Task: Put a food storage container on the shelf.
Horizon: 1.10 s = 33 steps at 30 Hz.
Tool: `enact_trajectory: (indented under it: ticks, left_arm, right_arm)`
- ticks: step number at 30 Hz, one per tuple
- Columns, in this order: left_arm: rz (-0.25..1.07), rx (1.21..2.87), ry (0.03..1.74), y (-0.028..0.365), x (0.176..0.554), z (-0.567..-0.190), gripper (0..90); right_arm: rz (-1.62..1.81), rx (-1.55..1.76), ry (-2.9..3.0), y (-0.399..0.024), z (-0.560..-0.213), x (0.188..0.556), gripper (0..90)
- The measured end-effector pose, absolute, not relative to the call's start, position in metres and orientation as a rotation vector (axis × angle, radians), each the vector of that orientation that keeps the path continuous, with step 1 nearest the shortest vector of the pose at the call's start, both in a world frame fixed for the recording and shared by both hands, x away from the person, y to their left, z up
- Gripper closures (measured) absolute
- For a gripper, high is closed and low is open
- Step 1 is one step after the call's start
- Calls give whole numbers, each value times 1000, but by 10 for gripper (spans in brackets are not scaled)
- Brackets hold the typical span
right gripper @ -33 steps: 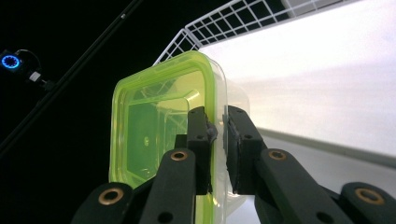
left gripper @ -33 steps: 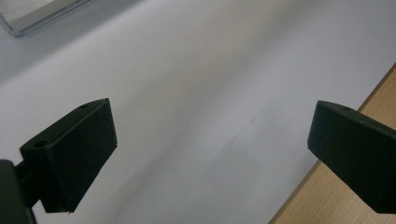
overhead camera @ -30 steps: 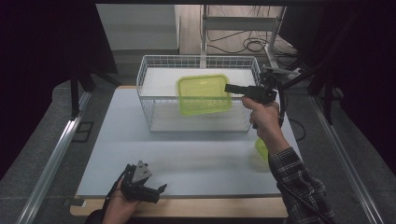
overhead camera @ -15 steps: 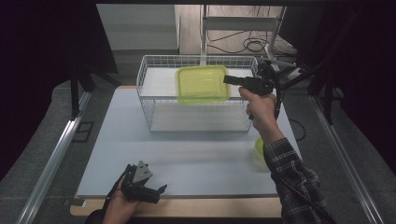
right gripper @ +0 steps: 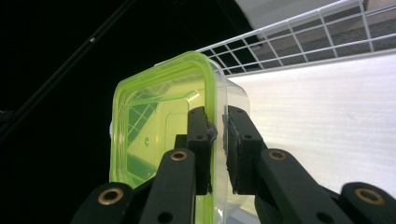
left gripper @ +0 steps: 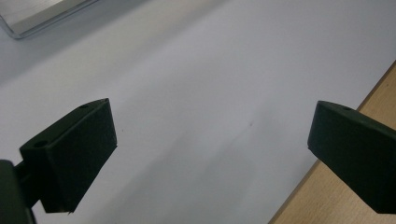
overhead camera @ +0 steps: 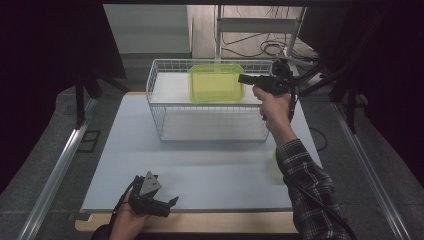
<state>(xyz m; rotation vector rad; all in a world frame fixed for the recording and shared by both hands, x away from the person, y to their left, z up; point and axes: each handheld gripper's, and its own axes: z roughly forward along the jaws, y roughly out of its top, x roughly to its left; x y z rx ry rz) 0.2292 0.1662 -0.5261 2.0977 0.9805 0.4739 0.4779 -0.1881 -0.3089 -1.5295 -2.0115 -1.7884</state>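
Container (overhead camera: pixel 216 83) of translucent yellow-green plastic, rectangular with rounded corners, is held on edge above the far part of a white wire basket (overhead camera: pixel 165 112). A bright green rim is seen around its opening in the right gripper view (right gripper: pixel 161 135), with a clear, smooth wall beside it. The basket is formed of a thin wire grid with open sides and a pale flat floor, and it stands on the far half of the table (overhead camera: pixel 120 150), whose top is a matte, pale grey sheet with a wooden strip along the near edge.

The right hand-held gripper (overhead camera: pixel 247 79) is closed to a narrow gap on the container's rim; in the right gripper view (right gripper: pixel 217 140) the two black jaws are pressed against the rim from both sides. It is carried by a hand (overhead camera: pixel 270 102) in a plaid sleeve (overhead camera: pixel 310 190).

The left hand-held gripper (overhead camera: pixel 170 202) is held low at the near edge of the table, well apart from the basket. Its jaws are spread wide over the bare table surface, and nothing is held between them.
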Motion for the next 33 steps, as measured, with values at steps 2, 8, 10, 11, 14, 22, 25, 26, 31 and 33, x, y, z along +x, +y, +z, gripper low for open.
enact_trajectory:
  ticks: [2, 8, 10, 11, 14, 22, 25, 26, 31, 33]
  left_arm:
    - [464, 2079, 982, 167, 229, -525, 8]
    - [437, 2033, 990, 172, 230, -524, 7]
    - [436, 2034, 990, 172, 230, -524, 7]
    - [435, 2036, 989, 172, 230, -524, 7]
    - [436, 2042, 986, 171, 230, -525, 6]
    - [434, 2048, 985, 171, 230, -525, 6]
    - [433, 2050, 985, 171, 230, -525, 6]
    - [432, 2050, 985, 171, 230, -525, 6]
    - [430, 2052, 985, 170, 230, -526, 6]
    - [430, 2054, 983, 170, 230, -526, 6]
  right_arm:
    - [-1788, -1541, -2012, -187, -309, 480, 804]
    - [-1769, -1573, -2015, -186, -313, 486, 804]
    - [-1760, -1586, -2019, -186, -315, 488, 803]
    - [-1758, -1593, -2018, -185, -315, 489, 803]
    - [-1758, -1601, -2010, -185, -317, 491, 802]
    - [-1730, -1632, -2059, -183, -318, 495, 768]
    - [-1706, -1652, -2128, -179, -318, 496, 737]
    - [-1697, -1661, -2146, -178, -318, 497, 727]
    - [-1660, -1689, -2198, -175, -323, 501, 651]
    - [-1671, -1686, -2198, -174, -325, 502, 629]
